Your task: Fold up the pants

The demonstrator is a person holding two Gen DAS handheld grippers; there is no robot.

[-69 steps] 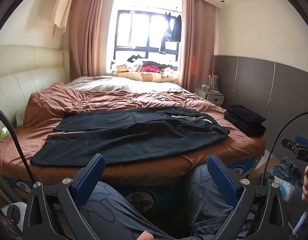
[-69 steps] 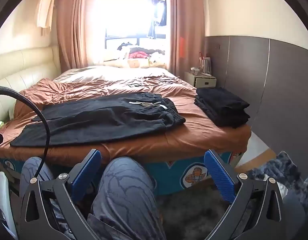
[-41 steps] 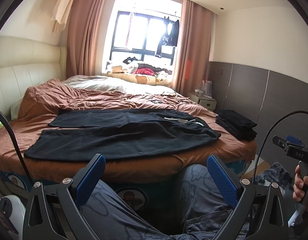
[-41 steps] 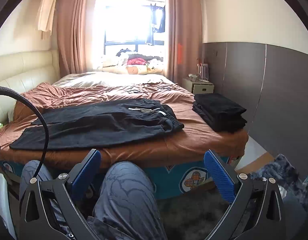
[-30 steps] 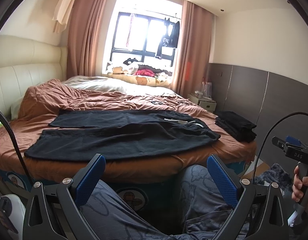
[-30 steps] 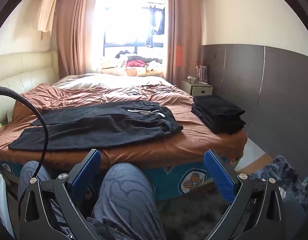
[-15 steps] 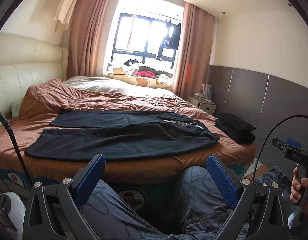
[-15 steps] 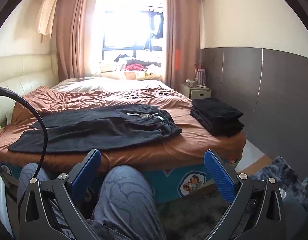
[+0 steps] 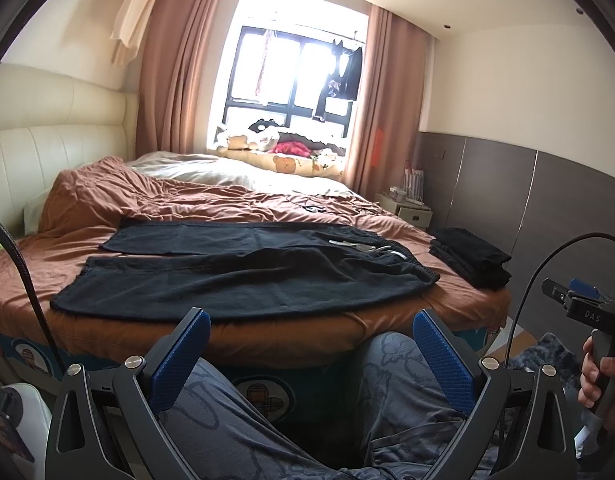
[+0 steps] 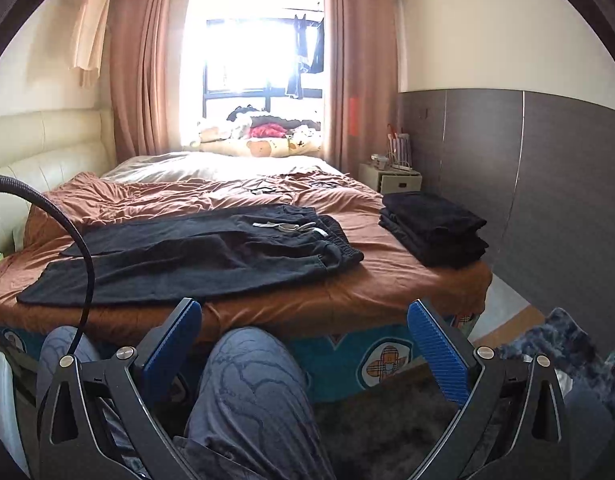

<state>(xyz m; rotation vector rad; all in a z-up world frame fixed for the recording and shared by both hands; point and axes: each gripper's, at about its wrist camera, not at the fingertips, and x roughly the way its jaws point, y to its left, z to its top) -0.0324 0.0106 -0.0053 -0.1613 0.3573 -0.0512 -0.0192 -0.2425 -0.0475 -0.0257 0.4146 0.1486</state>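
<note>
Black pants (image 9: 243, 276) lie spread flat across the brown bed cover, waistband with white drawstrings to the right, legs to the left; they also show in the right wrist view (image 10: 195, 256). My left gripper (image 9: 307, 356) is open and empty, held low in front of the bed over the person's lap. My right gripper (image 10: 303, 344) is open and empty, also short of the bed edge. The right gripper's body shows in the left wrist view (image 9: 587, 308), held by a hand.
A stack of folded black clothes (image 10: 435, 228) sits at the bed's right corner, also in the left wrist view (image 9: 471, 256). The person's knees (image 10: 251, 384) are below both grippers. A nightstand (image 10: 391, 176) and dark wall panels stand right. A dark rug (image 10: 387, 432) covers the floor.
Both grippers have tilted slightly upward and drawn back a little, so the bed sits lower in each view. The pants have not moved. Both grippers stay open.
</note>
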